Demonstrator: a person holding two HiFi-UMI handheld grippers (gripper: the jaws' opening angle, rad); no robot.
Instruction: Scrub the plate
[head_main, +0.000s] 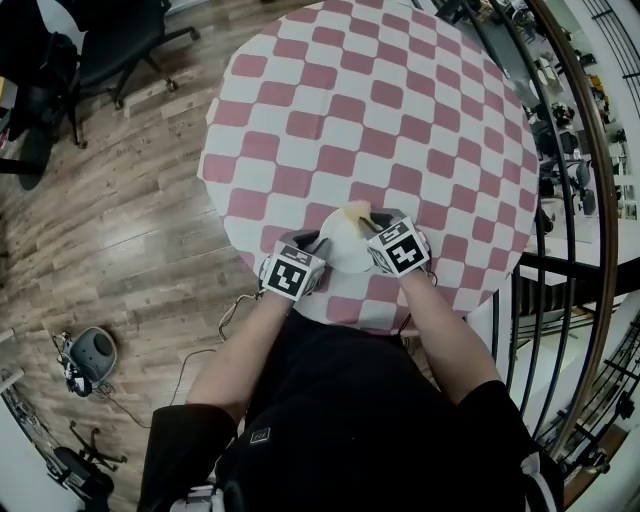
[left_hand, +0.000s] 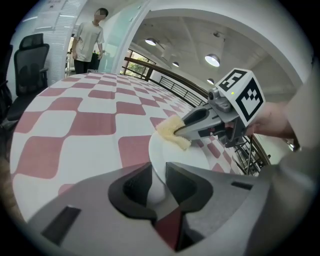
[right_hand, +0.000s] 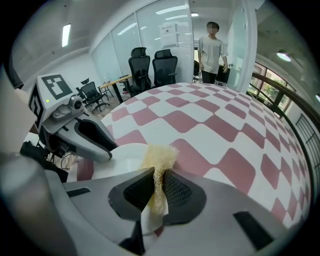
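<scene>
Round pink-and-white checkered surface (head_main: 360, 110), white plate (head_main: 343, 255) lying near the edge closest to the person, left tongs (left_hand: 159, 182) clamped on the plate's near rim, right tongs (right_hand: 159, 187) pinched on a yellow sponge (right_hand: 160, 156) at the plate's far rim

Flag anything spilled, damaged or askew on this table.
Nothing stands out. The left gripper clamps the plate by its near rim, the right gripper pinches a yellow sponge at the far rim; the checkered tablecloth shows no spills.

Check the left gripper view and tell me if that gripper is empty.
No, the left gripper is shut on the near rim of the plate.
</scene>
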